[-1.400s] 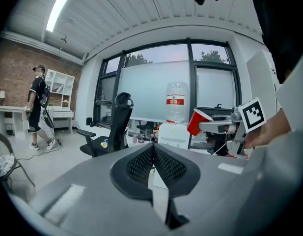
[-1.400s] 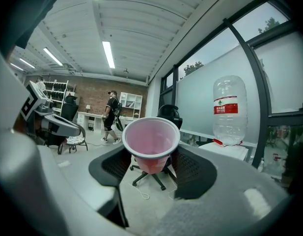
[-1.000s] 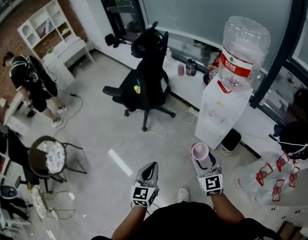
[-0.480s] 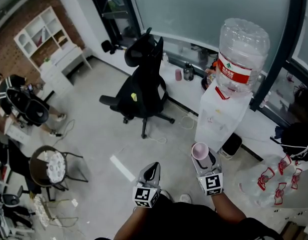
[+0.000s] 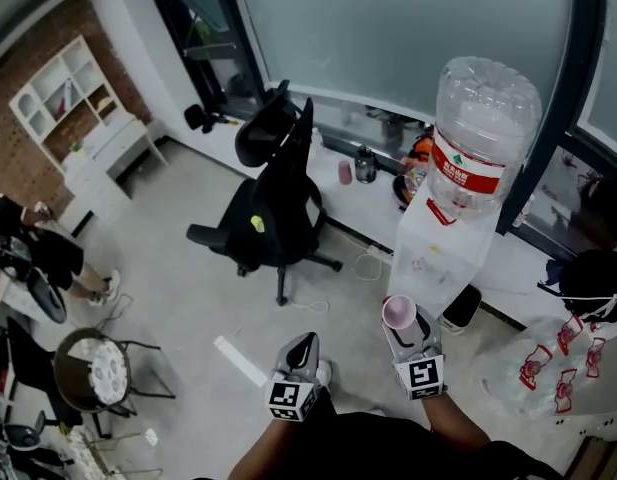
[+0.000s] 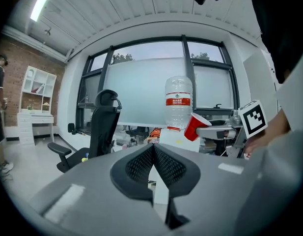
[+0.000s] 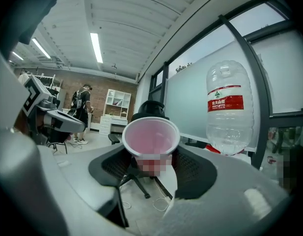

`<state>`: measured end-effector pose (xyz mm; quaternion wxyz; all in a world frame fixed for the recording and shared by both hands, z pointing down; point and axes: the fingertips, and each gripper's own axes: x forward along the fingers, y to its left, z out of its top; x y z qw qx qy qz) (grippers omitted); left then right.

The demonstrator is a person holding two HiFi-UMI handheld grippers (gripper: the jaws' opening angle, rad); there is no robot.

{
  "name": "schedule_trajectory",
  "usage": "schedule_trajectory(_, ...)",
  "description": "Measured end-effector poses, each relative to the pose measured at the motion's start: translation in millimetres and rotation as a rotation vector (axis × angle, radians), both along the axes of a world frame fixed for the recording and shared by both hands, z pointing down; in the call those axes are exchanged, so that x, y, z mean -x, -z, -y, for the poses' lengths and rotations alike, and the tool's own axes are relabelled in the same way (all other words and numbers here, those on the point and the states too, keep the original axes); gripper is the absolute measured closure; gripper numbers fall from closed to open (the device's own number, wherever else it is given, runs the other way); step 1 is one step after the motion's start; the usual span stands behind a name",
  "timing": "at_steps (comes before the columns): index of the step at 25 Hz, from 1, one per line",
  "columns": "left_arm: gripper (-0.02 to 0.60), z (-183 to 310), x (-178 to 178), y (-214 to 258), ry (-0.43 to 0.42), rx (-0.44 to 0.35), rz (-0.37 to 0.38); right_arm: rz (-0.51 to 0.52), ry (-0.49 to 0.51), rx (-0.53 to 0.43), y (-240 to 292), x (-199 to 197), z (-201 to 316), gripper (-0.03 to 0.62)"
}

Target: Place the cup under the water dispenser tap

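Pale grey floor [image 5: 178, 268] spreads out ahead of both grippers. There's a brick wall [image 5: 18, 158] and a white shelf unit [image 5: 63, 88] far off beyond the left one, and a long frosted window [image 5: 388, 28] runs across the far side. A person [image 5: 33, 253] is well out to the left of the left gripper, near a round-seated chair [image 5: 93, 343].

Now the right gripper [image 5: 402, 320]: jaws spread wide and clamped on the cup [image 5: 399, 311], which is red outside and pale inside, with nothing in it that I can see. In the right gripper view the cup's mouth faces back toward the camera, and from the left gripper view it sits tilted. The left gripper [image 5: 304, 342], just to the left of its partner, has its jaws pressed together with nothing between them.

Straight ahead of the cup, and near, stands the white water dispenser [image 5: 428, 258], with a big clear water bottle [image 5: 485, 128] with a red label upended on top. The tap itself I can't pick out.

As for room to move, open floor lies ahead of the left gripper, with a white tape strip [image 5: 238, 360] close in front. The black office chair [image 5: 273, 203] sits further on, well apart from both grippers. To the right of the right gripper a heap of clear jugs [image 5: 548, 363] with red fittings crowds that side. Between cup and dispenser there's only a short stretch of bare floor.
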<state>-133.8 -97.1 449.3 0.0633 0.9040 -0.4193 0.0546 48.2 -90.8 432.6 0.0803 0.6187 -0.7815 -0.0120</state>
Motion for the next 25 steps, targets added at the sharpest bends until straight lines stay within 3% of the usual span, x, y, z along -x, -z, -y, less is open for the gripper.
schedule_trajectory(17,0.565,123.0,31.4,-15.5,-0.149,0.046,0.073,-0.006,-0.162,0.044,-7.2,10.6,100.6,0.332)
schedule_trajectory(25,0.565,168.4,20.1,-19.4,-0.285,0.045,0.078,0.032,-0.281,0.041,-9.5,7.7,125.4,0.332)
